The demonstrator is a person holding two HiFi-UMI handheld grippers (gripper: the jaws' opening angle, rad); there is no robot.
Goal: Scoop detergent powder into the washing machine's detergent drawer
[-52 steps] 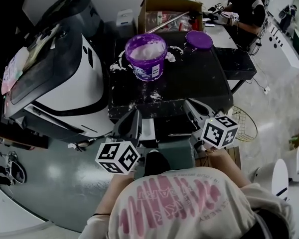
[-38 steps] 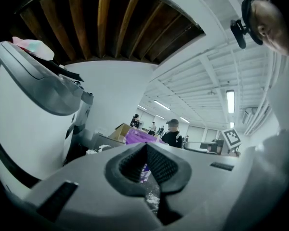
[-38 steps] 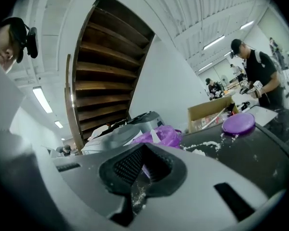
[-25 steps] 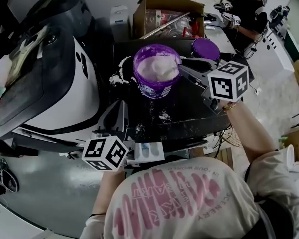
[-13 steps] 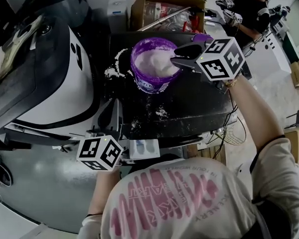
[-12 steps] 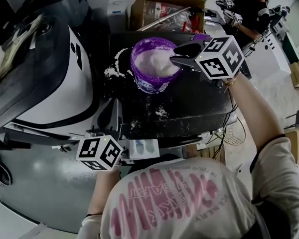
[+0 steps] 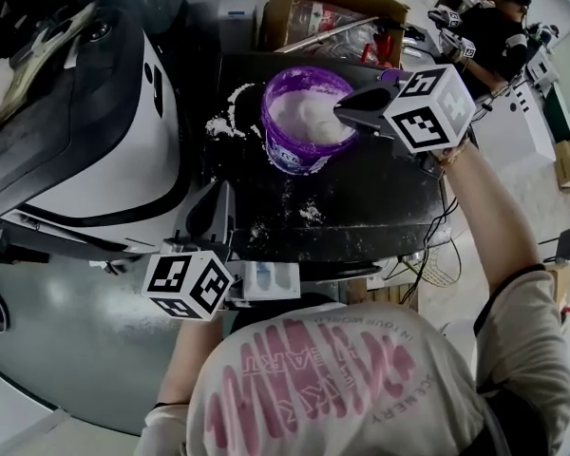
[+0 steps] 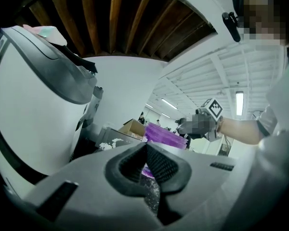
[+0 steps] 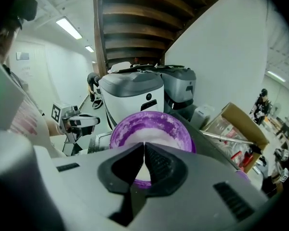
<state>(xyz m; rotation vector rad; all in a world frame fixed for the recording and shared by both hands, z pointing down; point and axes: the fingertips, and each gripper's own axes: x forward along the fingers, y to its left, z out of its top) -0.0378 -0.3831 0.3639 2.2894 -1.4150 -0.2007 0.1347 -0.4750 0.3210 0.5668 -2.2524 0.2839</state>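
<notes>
Purple tub (image 7: pixel 290 150) of white detergent powder (image 7: pixel 309 110) is sitting on the black bench (image 7: pixel 380 193) just beneath the right claw (image 7: pixel 345 114), whose jaws have just been closing together on nothing, while the left claw (image 7: pixel 216 198), also closed and empty, is hovering well short of it.

The black surface (image 7: pixel 370 193) carries a purple tub (image 7: pixel 293 152) that stands upright toward its far left part and is filled with white powder (image 7: pixel 309 112). More of the powder is spilled on the bare top. A thick patch (image 7: pixel 226 122) lies just left of the tub, and a thinner scatter (image 7: pixel 309 212) lies in front of it, nearer the front edge. A purple lid (image 7: pixel 390 76) lies near the far right, mostly hidden.
</notes>
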